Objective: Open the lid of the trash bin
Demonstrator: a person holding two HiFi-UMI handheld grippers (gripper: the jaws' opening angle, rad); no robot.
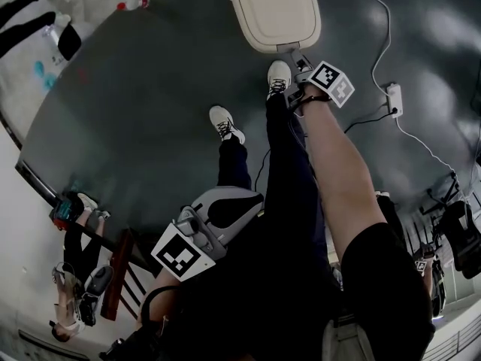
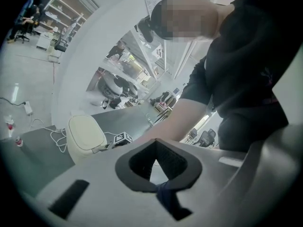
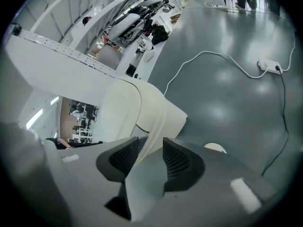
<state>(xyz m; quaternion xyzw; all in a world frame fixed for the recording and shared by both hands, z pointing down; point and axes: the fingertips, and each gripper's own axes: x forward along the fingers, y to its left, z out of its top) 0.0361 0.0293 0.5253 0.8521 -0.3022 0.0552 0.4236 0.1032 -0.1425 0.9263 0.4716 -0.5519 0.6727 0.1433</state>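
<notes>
Two grippers are showing. Where is the right gripper (image 1: 299,60)?

Far out at the end of the stretched arm, right at the near edge of the trash bin (image 1: 274,10). Its marker cube (image 1: 331,83) sits just to the right of it.

And its jaws?

Spread wide. In the right gripper view, the cream edge of the lid (image 3: 156,122) runs down between the two pads. I see no squeeze on it. Whether one pad brushes it, I cannot tell.

Where does the bin stand?

On the dark grey floor (image 1: 150,104), at the far side of the head view, just beyond the person's right shoe (image 1: 279,76). From overhead the lid is a rounded cream rectangle. How far it is lifted, I cannot tell.

What about the left gripper (image 1: 197,228)?

Near and to the left, held close to the person's body and well apart from the bin. In the left gripper view its jaw tips meet at the far end, leaving only a small diamond-shaped gap between the pads. Nothing is held there. The bin shows in that view too, far off to the left.

Anything else on the floor?

A white power strip (image 1: 392,98) lies to the right of the bin, with a white cable (image 1: 379,47) curving away from it. A bottle (image 1: 134,4) with a red cap lies at the far left.
</notes>
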